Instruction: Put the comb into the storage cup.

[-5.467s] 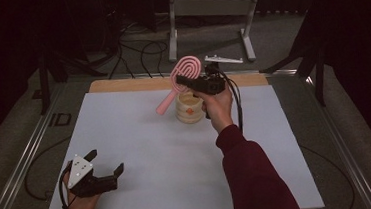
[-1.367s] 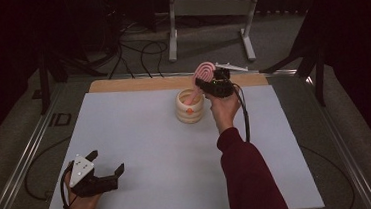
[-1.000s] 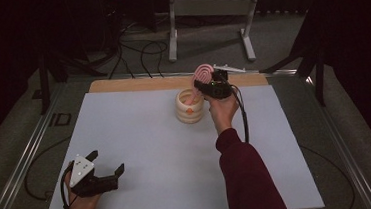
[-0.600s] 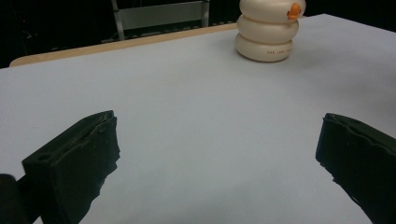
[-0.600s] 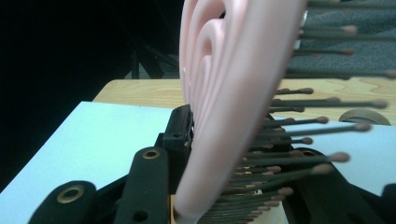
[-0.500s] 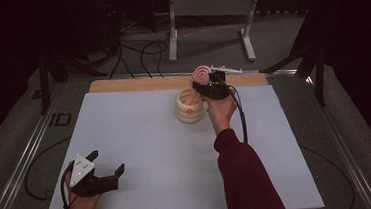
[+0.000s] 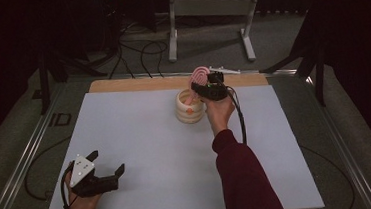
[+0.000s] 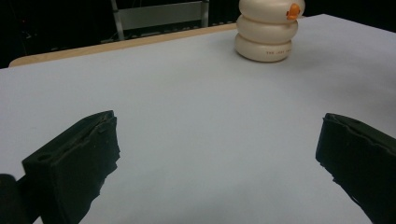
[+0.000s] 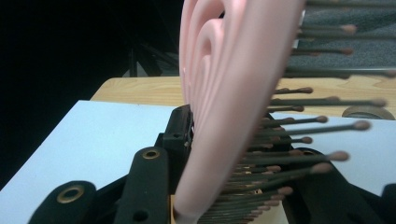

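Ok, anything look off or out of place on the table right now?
Nothing is spilled or damaged. The cream ringed holder stands upright on the white table. The pink hairbrush is clamped in the right hand-held gripper, handle end down into the holder, leaning rather than seated. The left hand-held gripper rests open, apart from them.

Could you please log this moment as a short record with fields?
surface: white table cover
held item: pink hairbrush, handle down in the holder
holder: cream ringed holder with an orange spot, far side of the table
right gripper: shut on the hairbrush above the holder
left gripper: open, nothing between its jaws, near corner
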Motion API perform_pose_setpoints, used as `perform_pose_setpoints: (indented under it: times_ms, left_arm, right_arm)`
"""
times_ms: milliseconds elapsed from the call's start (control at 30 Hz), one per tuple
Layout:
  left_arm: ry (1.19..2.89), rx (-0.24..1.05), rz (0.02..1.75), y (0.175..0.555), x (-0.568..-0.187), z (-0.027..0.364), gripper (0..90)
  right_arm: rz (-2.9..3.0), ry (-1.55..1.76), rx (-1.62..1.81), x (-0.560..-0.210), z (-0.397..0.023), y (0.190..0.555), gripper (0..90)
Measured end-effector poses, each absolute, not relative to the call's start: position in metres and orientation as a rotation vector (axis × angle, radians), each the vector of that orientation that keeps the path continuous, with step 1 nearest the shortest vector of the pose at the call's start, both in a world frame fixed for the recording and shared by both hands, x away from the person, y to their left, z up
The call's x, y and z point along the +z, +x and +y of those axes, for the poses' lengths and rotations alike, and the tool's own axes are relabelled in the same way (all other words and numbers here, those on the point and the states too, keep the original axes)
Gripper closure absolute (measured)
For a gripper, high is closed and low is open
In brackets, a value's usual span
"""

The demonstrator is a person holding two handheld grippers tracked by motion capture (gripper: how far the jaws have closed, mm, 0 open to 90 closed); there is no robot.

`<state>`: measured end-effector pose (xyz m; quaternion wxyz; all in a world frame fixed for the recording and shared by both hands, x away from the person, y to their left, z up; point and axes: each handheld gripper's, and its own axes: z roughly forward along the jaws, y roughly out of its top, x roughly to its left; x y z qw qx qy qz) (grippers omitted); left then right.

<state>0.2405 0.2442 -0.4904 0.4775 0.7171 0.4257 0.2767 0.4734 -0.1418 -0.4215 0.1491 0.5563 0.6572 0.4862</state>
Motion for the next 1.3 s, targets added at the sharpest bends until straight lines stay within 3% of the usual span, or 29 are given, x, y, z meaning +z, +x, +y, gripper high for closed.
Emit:
perform_pose_setpoints:
  times_ms: [1300]
  left_arm:
    - [1.761,0.673,1.045,0.2414,-0.4917,0.2429,0.1]
  right_arm:
    - [1.828,1.67,1.408,-0.4291,-0.1425,0.4726,62.6]
